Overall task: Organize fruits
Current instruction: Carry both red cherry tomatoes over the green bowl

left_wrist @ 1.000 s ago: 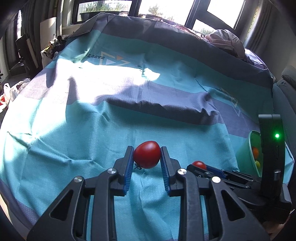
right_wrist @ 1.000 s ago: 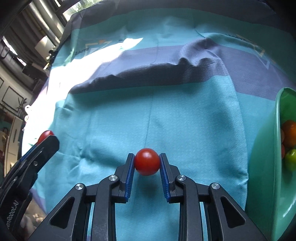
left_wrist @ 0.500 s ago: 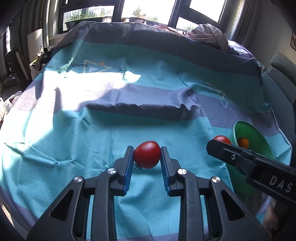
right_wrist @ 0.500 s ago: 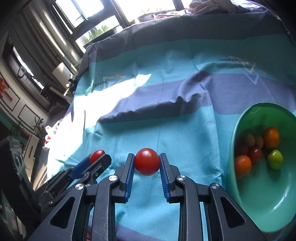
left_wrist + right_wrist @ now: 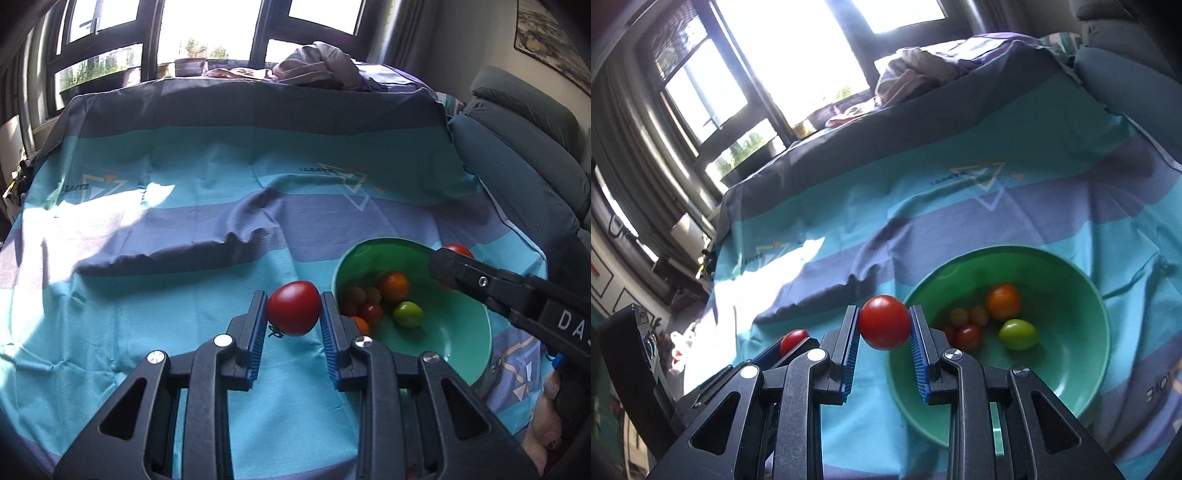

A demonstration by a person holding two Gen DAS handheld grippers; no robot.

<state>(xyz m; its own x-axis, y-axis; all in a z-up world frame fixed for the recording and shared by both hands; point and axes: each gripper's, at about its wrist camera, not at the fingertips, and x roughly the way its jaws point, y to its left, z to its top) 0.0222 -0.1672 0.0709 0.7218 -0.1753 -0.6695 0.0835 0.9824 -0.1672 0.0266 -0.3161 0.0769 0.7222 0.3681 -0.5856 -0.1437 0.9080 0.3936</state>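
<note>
My left gripper (image 5: 293, 314) is shut on a red tomato (image 5: 293, 312) and holds it above the cloth, just left of the green bowl (image 5: 461, 343). My right gripper (image 5: 884, 323) is shut on another red tomato (image 5: 884, 321), held over the near left rim of the green bowl (image 5: 1086, 354). The bowl holds several small fruits: an orange one (image 5: 1003, 301), a green one (image 5: 1017, 334) and small red and yellow ones. The right gripper with its tomato (image 5: 458, 251) shows over the bowl's right side in the left wrist view. The left gripper's tomato (image 5: 793, 339) shows at lower left in the right wrist view.
A teal and purple striped cloth (image 5: 184, 295) covers the table, with a raised fold (image 5: 177, 254) across its middle. A grey sofa (image 5: 524, 155) stands at the right. Crumpled clothes (image 5: 317, 66) lie at the far edge under the windows.
Both grippers have risen and moved right with their tomatoes. The right gripper now hangs over the bowl; the left gripper has come up beside the bowl's left rim.
</note>
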